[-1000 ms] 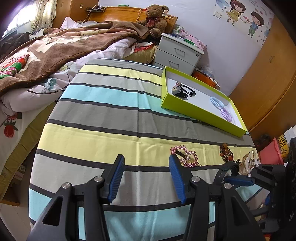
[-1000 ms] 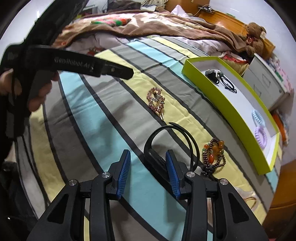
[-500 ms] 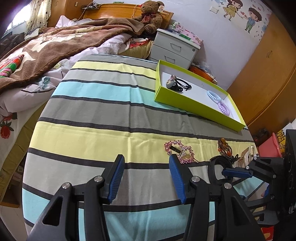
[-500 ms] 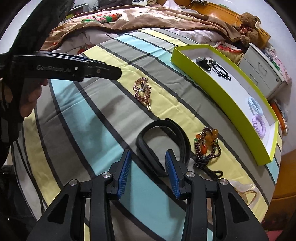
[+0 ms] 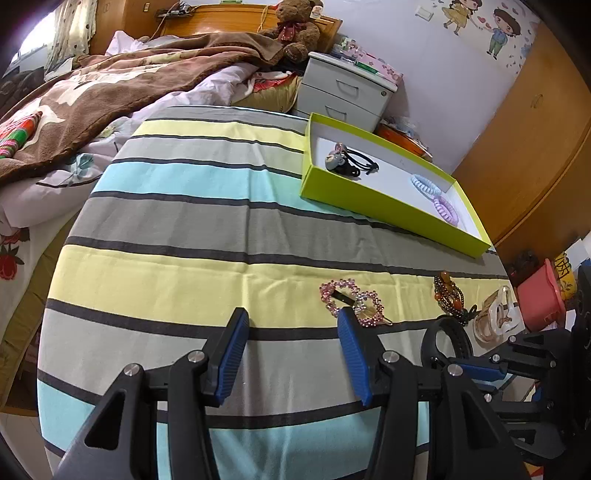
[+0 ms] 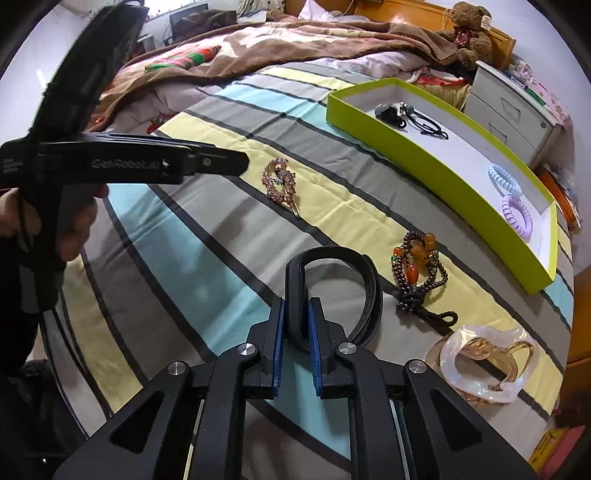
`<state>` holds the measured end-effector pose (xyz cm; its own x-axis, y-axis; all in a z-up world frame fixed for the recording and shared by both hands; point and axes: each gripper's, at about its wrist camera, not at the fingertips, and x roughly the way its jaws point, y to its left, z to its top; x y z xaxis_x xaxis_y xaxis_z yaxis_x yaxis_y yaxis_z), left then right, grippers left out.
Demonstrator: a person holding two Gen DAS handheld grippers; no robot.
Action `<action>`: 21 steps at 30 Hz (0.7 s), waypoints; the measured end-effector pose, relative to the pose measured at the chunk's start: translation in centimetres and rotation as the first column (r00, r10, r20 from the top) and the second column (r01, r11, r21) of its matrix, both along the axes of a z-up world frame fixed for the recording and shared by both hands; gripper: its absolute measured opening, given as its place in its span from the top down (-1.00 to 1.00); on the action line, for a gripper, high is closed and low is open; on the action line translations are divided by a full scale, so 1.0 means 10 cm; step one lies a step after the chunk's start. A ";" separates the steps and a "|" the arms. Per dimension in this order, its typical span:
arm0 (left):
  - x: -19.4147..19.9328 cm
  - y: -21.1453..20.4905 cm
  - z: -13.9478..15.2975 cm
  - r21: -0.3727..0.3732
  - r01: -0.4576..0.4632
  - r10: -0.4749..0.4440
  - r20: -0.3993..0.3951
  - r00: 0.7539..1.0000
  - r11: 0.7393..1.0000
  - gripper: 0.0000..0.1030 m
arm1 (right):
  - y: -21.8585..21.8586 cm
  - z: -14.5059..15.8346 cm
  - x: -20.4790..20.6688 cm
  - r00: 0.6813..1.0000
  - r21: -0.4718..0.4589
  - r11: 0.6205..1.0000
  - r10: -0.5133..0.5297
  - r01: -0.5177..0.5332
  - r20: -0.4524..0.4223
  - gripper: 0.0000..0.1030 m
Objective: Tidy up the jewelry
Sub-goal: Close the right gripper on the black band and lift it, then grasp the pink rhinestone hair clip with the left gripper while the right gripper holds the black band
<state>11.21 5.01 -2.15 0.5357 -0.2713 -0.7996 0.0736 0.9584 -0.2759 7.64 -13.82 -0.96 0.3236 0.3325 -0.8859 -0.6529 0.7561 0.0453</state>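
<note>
My right gripper point(image 6: 296, 325) is shut on the near end of a black headband point(image 6: 332, 288) lying on the striped cloth; the headband also shows in the left wrist view point(image 5: 447, 341). My left gripper point(image 5: 291, 350) is open and empty above the cloth, just left of a pink rhinestone hair clip point(image 5: 352, 302), which also shows in the right wrist view point(image 6: 280, 182). A brown bead bracelet point(image 6: 419, 273) and a clear amber hair claw point(image 6: 484, 365) lie right of the headband. A lime green box point(image 6: 436, 173) holds black hair ties point(image 6: 410, 118), a blue coil tie point(image 6: 504, 179) and a purple coil tie point(image 6: 517, 216).
A bed with a brown blanket point(image 5: 110, 96) lies left of the striped table point(image 5: 184, 221). A white drawer unit point(image 5: 343, 96) and a teddy bear point(image 5: 295, 29) stand behind. A wooden wardrobe point(image 5: 535, 129) is at right. A pink bin point(image 5: 539, 295) sits past the table's right edge.
My right gripper has closed its jaws onto the near end of the black headband. My left gripper has stayed open and drifted slightly back.
</note>
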 end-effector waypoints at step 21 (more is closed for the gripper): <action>0.18 -0.38 0.00 0.020 0.049 -0.049 0.000 0.999 0.999 -0.17 | -0.37 0.25 -0.20 0.988 0.215 0.967 -0.152 0.139 0.043 0.76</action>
